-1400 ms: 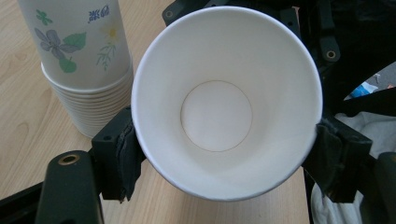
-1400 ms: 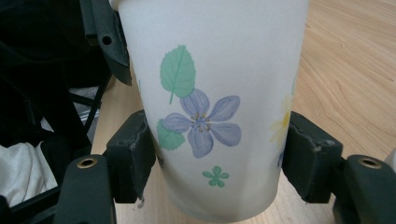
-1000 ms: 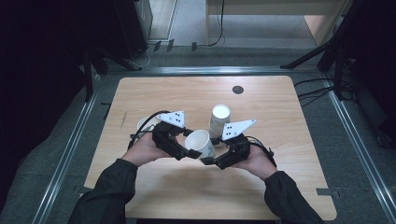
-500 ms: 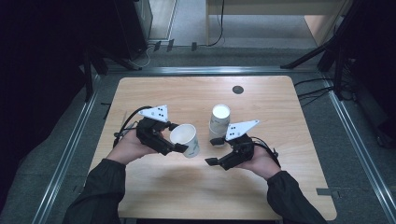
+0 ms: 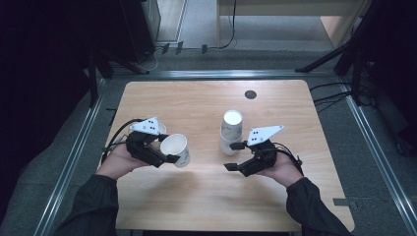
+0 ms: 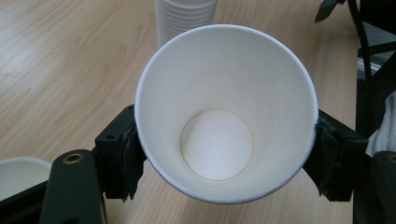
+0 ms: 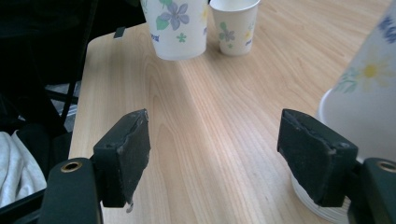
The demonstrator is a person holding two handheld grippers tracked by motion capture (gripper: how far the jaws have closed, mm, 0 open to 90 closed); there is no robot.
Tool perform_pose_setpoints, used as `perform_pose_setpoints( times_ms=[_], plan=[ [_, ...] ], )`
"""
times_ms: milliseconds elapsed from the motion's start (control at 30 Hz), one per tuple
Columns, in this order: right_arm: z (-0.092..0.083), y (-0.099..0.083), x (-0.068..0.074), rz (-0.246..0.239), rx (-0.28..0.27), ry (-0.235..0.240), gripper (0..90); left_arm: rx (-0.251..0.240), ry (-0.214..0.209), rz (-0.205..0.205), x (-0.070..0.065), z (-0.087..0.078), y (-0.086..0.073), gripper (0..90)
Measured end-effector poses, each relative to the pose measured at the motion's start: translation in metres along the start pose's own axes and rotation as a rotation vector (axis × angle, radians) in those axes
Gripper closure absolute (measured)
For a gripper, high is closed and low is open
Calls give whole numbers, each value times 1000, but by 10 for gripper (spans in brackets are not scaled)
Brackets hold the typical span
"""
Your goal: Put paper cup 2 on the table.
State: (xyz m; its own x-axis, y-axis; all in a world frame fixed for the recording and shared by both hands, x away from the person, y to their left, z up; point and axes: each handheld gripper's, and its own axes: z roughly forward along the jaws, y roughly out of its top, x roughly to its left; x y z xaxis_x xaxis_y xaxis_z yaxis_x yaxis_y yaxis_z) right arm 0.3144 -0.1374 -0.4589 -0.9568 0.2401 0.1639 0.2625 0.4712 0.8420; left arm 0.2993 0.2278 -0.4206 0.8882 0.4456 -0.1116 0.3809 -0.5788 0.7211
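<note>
Paper cup (image 5: pixel 175 149) clamped in left gripper (image 5: pixel 169 158), carried left of stack (image 5: pixel 231 129). Right gripper (image 5: pixel 233 156) beside stack, jaws apart, empty, just narrowing slightly. Next: set cup down by standing cup (image 7: pixel 235 24).

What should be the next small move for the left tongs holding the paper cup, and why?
Probably lower the paper cup and stand it on the table beside the single cup already set there. The left tongs grip it tilted above the wood, away from the stack of cups, and the right tongs are open with nothing between them.
</note>
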Motion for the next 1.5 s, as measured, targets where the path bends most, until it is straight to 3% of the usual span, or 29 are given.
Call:
perform_pose_setpoints(
  times_ms=[233, 633, 767, 1067, 1233, 1500],
  plan=[
    [-6, -5, -3, -1, 4, -16, 258, 11, 55, -38, 5, -15, -24, 242],
    [-5, -7, -11, 18, 14, -18, 263, 12, 110, -84, 18, -28, -58, 244],
    [-5, -6, -13, 19, 6, -19, 265, 41, 123, -74, 22, -26, -66, 246],
    [-5, -6, -13, 23, 11, -26, 267, 58, 81, -53, 30, -15, -80, 245],
    [-5, -6, -14, 19, 15, -42, 272, 58, 88, -63, 36, -12, -83, 244],
    [-4, -7, -16, 29, 21, -53, 272, 103, 122, -54, 41, -3, -87, 242]
  ],
)
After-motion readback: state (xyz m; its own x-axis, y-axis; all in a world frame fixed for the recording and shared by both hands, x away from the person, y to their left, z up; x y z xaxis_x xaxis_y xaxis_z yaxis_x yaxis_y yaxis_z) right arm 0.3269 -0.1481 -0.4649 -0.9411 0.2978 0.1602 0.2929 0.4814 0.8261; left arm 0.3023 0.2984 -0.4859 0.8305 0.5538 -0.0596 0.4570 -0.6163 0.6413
